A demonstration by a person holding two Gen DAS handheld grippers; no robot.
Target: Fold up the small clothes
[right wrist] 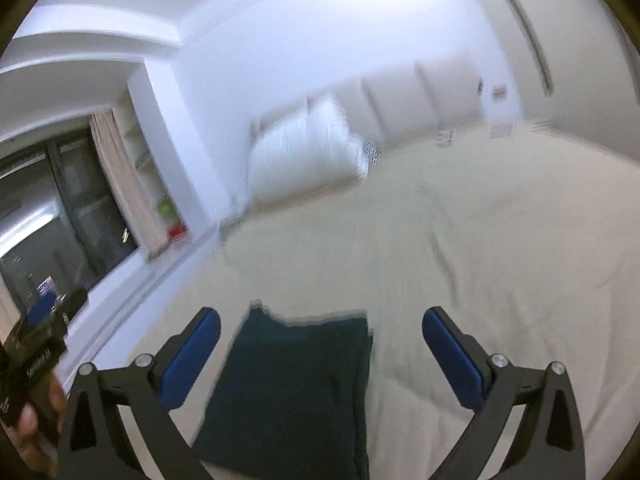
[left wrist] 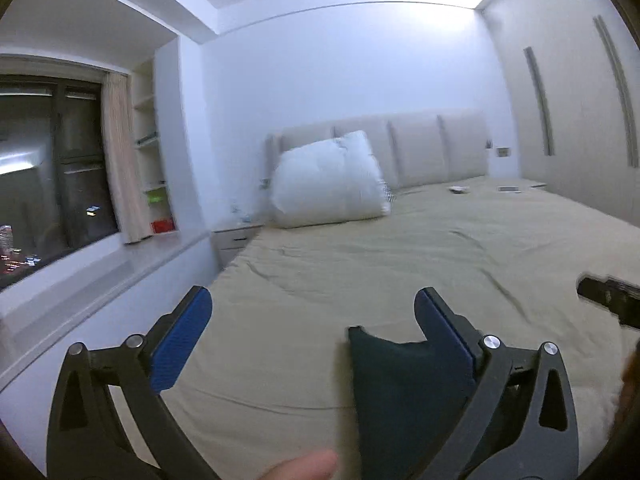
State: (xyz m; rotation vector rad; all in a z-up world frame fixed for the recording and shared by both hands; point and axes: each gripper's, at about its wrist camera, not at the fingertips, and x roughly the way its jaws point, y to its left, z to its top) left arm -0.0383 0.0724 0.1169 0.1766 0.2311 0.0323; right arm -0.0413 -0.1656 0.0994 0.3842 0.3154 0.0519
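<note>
Both tongs stand released, jaws spread wide with nothing pinched between the blue pads. The left gripper (left wrist: pixel 312 300) points nearly level across the bed (left wrist: pixel 360 248); the dark green cloth (left wrist: pixel 400 384) lies flat on the beige sheet below and just inside its right-hand finger (left wrist: pixel 444 328), whose black frame hides part of the cloth, so whether the pad touches it cannot be told. A fingertip (left wrist: pixel 304 466) shows at the bottom edge of that view, under the gap between the fingers.

The right gripper (right wrist: pixel 320 328) hangs over the same cloth (right wrist: pixel 292 392), which lies folded into a rough rectangle below the open gap, closer to the left-hand finger (right wrist: pixel 192 356) than to the right-hand one, with its far edge just short of the fingertips.

Far ahead of both tongs a white pillow (left wrist: pixel 328 180) leans on the padded headboard (left wrist: pixel 420 148).

The other tool appears at the left rim of the right view, held in a hand (right wrist: pixel 36 412); the white lettering on its black body is too blurred to read
</note>
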